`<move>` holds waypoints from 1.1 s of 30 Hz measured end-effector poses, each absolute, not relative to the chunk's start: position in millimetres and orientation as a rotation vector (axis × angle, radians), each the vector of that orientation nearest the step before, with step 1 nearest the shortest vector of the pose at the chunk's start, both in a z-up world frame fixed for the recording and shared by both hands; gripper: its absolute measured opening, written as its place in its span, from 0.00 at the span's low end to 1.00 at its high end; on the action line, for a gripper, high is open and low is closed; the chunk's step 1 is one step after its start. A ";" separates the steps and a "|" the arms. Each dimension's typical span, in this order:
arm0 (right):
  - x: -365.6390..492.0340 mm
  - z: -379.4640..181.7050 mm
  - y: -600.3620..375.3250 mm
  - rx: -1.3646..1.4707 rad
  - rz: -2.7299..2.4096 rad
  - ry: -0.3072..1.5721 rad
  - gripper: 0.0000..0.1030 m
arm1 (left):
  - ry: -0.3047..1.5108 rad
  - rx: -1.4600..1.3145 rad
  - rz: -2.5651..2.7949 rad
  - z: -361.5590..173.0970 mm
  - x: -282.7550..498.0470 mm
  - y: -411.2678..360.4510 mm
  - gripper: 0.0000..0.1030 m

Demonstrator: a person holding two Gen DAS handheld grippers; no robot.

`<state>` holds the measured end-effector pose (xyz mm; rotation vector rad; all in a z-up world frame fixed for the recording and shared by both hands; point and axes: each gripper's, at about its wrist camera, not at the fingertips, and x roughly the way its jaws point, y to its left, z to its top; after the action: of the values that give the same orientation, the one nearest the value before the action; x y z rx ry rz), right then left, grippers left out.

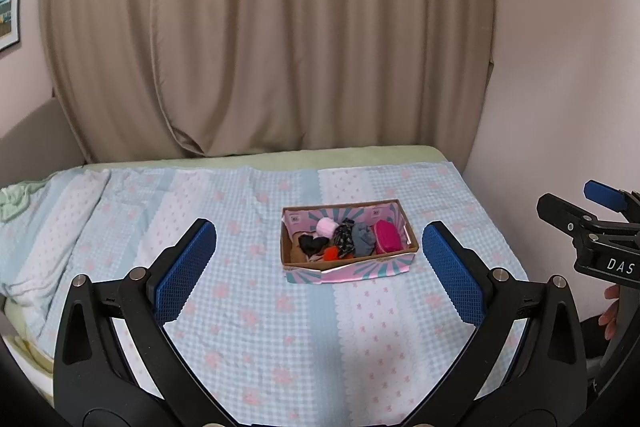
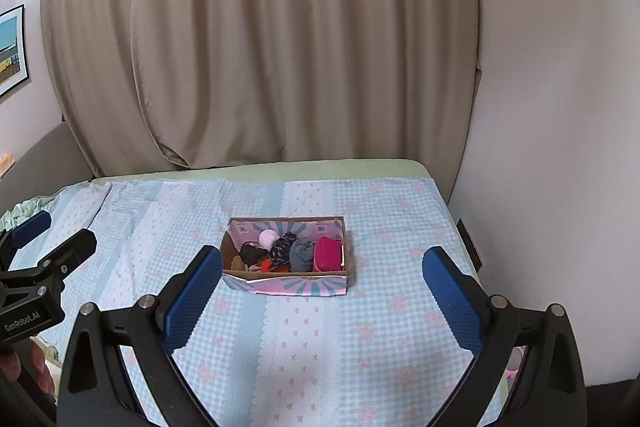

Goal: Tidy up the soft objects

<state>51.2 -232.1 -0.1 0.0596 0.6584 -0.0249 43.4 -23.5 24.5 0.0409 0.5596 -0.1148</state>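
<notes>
A small cardboard box with pink and teal print sits on the bed, also in the right wrist view. Inside lie several soft items: a pale pink ball, a dark patterned cloth, a grey cloth, a magenta pouch, a black piece and an orange piece. My left gripper is open and empty, held short of the box. My right gripper is open and empty, also short of the box. Each gripper shows at the edge of the other's view.
The bed carries a light blue checked cover with pink flowers. Beige curtains hang behind it. A white wall runs along the bed's right side. A crumpled green cloth lies at the far left.
</notes>
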 end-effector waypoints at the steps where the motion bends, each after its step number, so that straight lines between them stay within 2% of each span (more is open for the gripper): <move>1: 50.0 0.8 -233.4 0.060 -0.025 0.658 0.97 | 0.559 0.041 -0.115 24.7 42.9 -23.7 1.00; 33: 60.9 1.8 -234.2 0.055 -0.022 0.652 0.97 | 0.541 0.030 -0.109 24.0 47.7 -19.3 1.00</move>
<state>60.9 -234.2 1.8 0.0553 0.6520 -0.0215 47.7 -19.3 24.0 0.0298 0.5406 -0.1087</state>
